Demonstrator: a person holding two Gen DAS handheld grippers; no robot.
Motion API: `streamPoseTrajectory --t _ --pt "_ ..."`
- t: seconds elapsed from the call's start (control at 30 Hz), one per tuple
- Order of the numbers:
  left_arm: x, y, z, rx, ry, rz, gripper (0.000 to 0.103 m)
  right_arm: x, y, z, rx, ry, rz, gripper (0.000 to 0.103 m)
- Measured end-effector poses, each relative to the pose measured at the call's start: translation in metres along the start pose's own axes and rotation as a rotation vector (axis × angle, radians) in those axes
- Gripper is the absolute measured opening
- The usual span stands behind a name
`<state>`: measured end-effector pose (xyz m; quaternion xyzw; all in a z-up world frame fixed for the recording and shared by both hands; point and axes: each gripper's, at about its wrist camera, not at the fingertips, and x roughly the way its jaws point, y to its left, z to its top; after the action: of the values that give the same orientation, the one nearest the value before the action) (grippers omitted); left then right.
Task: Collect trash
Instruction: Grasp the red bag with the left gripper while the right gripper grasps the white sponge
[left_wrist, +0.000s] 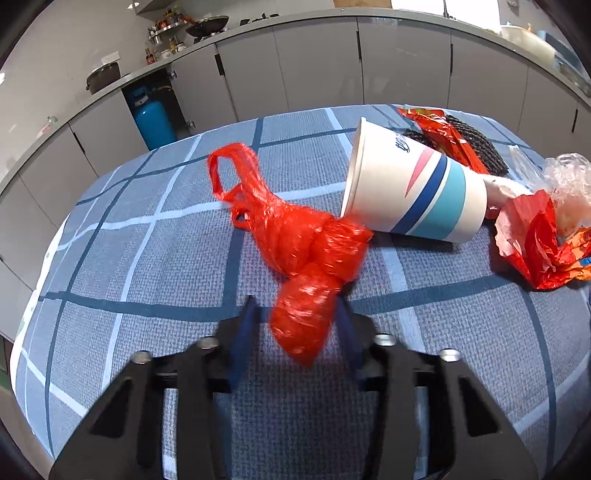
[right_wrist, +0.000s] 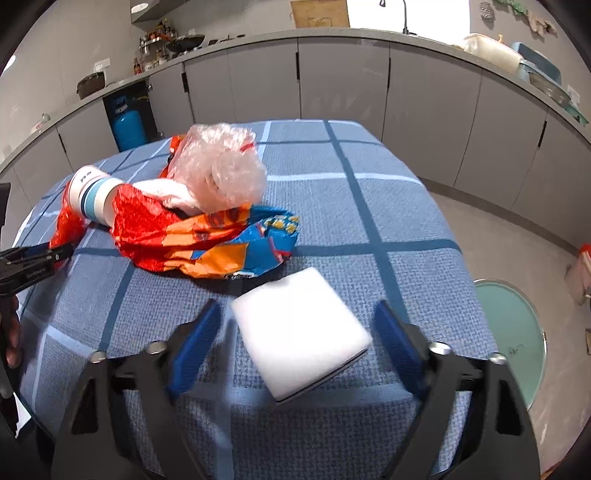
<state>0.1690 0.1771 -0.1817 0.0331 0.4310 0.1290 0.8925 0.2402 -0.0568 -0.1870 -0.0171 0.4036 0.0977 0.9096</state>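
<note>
Left gripper (left_wrist: 297, 314) straddles the near end of the red plastic bag (left_wrist: 295, 240) on the blue checked tablecloth (left_wrist: 147, 258); pad contact unclear, grip undetermined. Right gripper (right_wrist: 297, 325) released, fingers either side of white sponge block (right_wrist: 301, 332), not touching. Paper cup (left_wrist: 413, 184) lies tipped beside the bag.

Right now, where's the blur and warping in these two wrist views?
Left wrist: the red bag end between the fingers is motion-smeared, and the counter bows from fisheye. Right wrist: the white block has a soft left edge; window glare sits top centre.
</note>
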Motion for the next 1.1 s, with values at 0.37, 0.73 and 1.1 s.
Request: streamPoseTrajectory --t 0.37,0.73,1.1 --pt "-0.012 0.002 -0.006 0.019 -0.008 0.031 0.005 -0.011 0.002 -0.007 -0.005 -0.008 0.009 0.061" --pt "-0.052 0.017 -0.009 0.011 -0.079 0.117 0.005 -0.041 0.0 -0.012 0.002 -0.065 0.025 0.06" --pt "-0.101 0.019 0.002 0.019 -0.163 0.163 0.005 -0.072 -0.01 -0.012 0.021 -0.135 0.025 0.06"
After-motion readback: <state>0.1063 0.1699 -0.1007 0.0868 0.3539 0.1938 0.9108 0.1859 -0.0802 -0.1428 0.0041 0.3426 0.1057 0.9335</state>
